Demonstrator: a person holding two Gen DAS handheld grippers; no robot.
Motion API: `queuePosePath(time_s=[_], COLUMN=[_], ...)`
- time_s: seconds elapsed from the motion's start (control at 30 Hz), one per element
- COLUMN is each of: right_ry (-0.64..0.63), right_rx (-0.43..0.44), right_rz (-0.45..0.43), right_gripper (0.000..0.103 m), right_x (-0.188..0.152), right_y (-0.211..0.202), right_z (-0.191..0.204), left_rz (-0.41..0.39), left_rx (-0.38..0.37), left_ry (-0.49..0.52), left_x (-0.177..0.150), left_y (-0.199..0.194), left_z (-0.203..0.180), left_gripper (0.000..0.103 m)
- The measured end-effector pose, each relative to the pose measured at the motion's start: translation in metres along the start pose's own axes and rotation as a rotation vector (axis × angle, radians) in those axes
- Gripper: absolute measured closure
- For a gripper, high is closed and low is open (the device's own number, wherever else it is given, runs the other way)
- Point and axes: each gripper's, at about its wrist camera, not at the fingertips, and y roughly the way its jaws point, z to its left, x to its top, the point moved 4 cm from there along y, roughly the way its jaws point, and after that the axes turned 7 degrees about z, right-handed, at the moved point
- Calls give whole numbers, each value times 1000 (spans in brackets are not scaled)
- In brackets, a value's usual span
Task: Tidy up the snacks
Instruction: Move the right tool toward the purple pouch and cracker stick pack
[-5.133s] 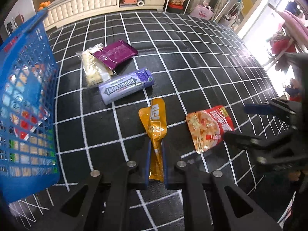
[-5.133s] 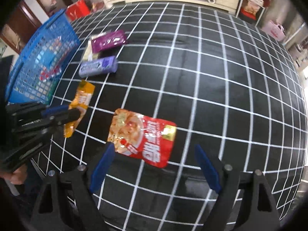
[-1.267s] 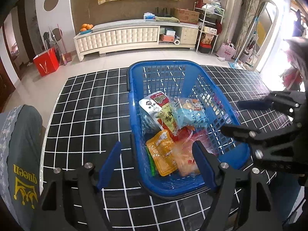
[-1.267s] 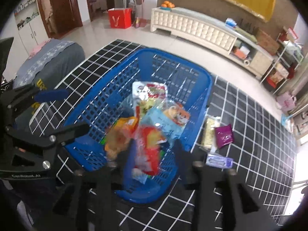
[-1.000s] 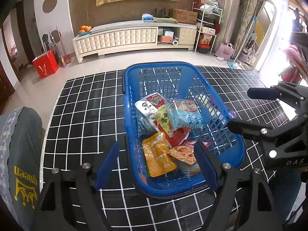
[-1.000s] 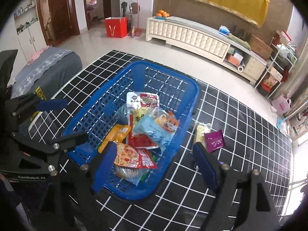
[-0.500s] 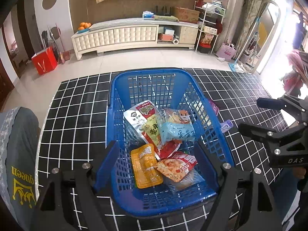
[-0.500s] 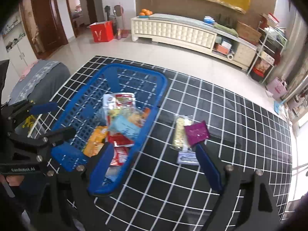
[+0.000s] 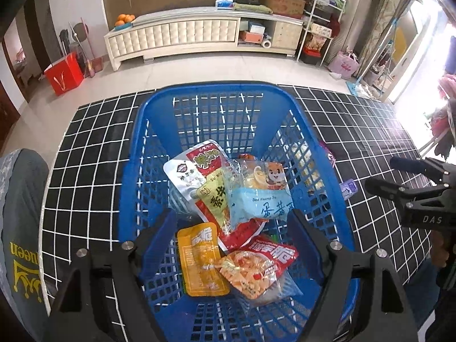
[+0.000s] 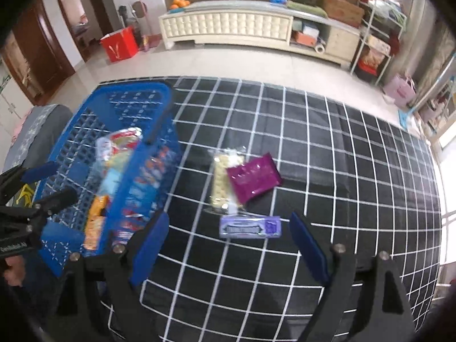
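Observation:
A blue plastic basket (image 9: 205, 94) stands on the black grid cloth and holds several snack packs, among them an orange pouch (image 9: 201, 259) and a red pouch (image 9: 256, 265). My left gripper (image 9: 232, 245) is open and empty above the basket's near end. My right gripper (image 10: 228, 245) is open and empty above the cloth, right of the basket (image 10: 136, 91). Just ahead of it lie a lilac gum pack (image 10: 250, 227), a purple pouch (image 10: 253, 177) and a clear pack of pale biscuits (image 10: 221, 179).
The black grid cloth (image 10: 342, 171) stretches to the right. A grey cushion (image 9: 20, 228) lies left of the basket. A cream low cabinet (image 9: 182, 34) and a red bag (image 9: 64, 72) stand on the floor behind.
Both grippers carried their pouches to the basket and let them go; the orange and red pouches now lie inside. The right gripper has swung right to over the three snacks on the cloth.

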Motion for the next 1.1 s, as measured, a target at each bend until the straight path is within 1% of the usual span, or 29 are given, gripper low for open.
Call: queuePosePath(time_s=[0.1,0.27,0.37,0.47,0.53,0.7,0.77,0.83,0.87,0.93,1.0,1.03,1.1], right_ry=[-15,3,-4,-34,-76,-149,-164,-168,-167,-161,-186,-196,-202], right_rx=[12,33,25,25,24,67,83,98,118,170,169,191,203], right_rz=[10,39,44,59,69,129,147,153,154,127,89,74,66], right_gripper=[14,14,14,14,14,14,14,14,14,14,21,28,37], right_x=[0,11,18,27,34,45,47,48,48,47,45,42,37], right_y=[10,30,39,52,61,92,106,113,116,115,112,110,106], right_z=[-7,-21,-27,-31,-32,-36,-40,-43,-45,-49,-51,-51,-56], left_rz=[-8,-48,-63,-78,-78,-57,-48,-44,-46,-52,-59,-61,-62], left_rx=[14,-10,-18,10,23,39,71,125,143,180,189,191,197], left_ry=[2,-8,26,59,77,105,130,165,185,230,253,264,271], left_x=[5,17,26,37,44,56,60,65,67,71,72,72,71], left_y=[3,-6,-12,-14,-11,2,9,13,14,16,16,16,16], left_z=[-2,-9,-23,-35,-44,-59,-66,-73,-76,-83,-88,-90,-93], left_gripper=[25,25,25,25,25,25,25,25,25,25,25,25,25])
